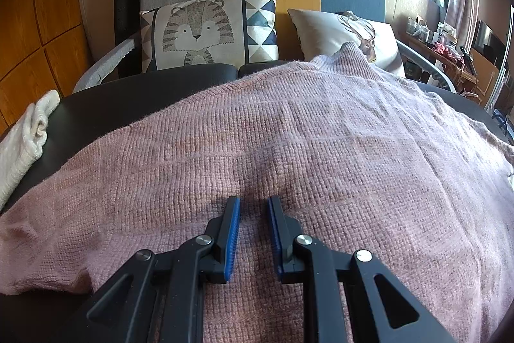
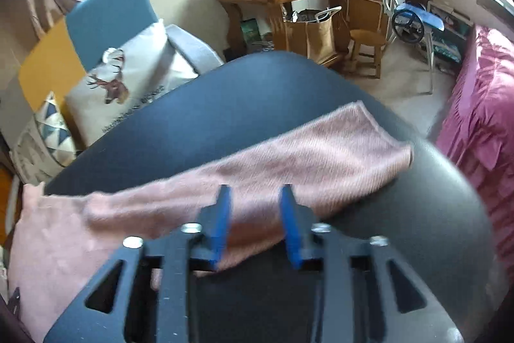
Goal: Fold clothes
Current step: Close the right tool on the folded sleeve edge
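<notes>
No legible text: dark lettering on the deer cushion, up-left of the right claw, is blurred.

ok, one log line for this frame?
stage: sleeve fold | left gripper: open over sweater | right gripper: open over sleeve
</notes>
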`<state>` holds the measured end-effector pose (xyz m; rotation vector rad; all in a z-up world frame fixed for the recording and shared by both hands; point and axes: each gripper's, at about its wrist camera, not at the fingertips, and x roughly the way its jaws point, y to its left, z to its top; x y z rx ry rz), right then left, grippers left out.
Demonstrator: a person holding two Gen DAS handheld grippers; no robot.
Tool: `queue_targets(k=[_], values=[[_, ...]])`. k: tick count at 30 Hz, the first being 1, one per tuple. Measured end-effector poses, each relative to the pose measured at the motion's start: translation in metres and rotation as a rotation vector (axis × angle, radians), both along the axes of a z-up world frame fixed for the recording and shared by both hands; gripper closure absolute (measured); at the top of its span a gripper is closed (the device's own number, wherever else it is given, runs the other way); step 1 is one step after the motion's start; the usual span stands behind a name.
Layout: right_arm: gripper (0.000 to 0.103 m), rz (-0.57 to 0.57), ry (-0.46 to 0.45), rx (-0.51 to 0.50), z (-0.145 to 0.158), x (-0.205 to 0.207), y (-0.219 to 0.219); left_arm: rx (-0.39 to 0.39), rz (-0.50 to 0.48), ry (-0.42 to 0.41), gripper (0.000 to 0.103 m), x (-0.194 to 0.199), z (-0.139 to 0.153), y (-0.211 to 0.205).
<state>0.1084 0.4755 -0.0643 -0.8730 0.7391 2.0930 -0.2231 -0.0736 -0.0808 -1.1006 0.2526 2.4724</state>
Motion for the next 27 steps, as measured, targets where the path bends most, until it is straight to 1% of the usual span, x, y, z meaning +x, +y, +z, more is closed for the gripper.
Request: queue_targets(k=[2,5,7,8,9,11,12,16,27], values=[[0.053,0.025,-0.039,0.009,-0.009,-0.005,-0.005,0.002,0.000,-0.001,0.086,0.000,0.000,0.000],[0.052,0.055,-0.172,0.074,-0.021,-0.023,-0.002,-0.003,0.000,0.001,0.086,0.000,0.000,0.001],[0.044,0.057,-0.194,0.079,-0.024,-0.026,-0.003,-0.005,0.000,0.002,0.086,0.000,0.000,0.001],[0.044,0.058,-0.203,0.080,-0.025,-0.028,-0.003,-0.006,0.000,0.003,0.086,0.001,0.000,0.001],[0.046,0.058,-0.212,0.081,-0.026,-0.029,-0.004,-0.006,0.000,0.003,0.086,0.001,0.000,0.001],[0.084,0.059,-0.229,0.084,-0.028,-0.031,-0.005,-0.006,0.000,0.003,0.086,0.001,0.000,0.001],[0.093,0.060,-0.238,0.086,-0.029,-0.032,-0.006,-0.006,0.000,0.003,0.086,0.001,0.000,0.001],[0.094,0.038,-0.129,0.027,-0.017,-0.005,-0.008,0.004,0.000,-0.001,0.086,0.000,0.000,0.000],[0.093,0.009,-0.015,-0.027,-0.001,0.042,-0.008,0.008,0.001,-0.003,0.086,0.000,-0.001,0.000]])
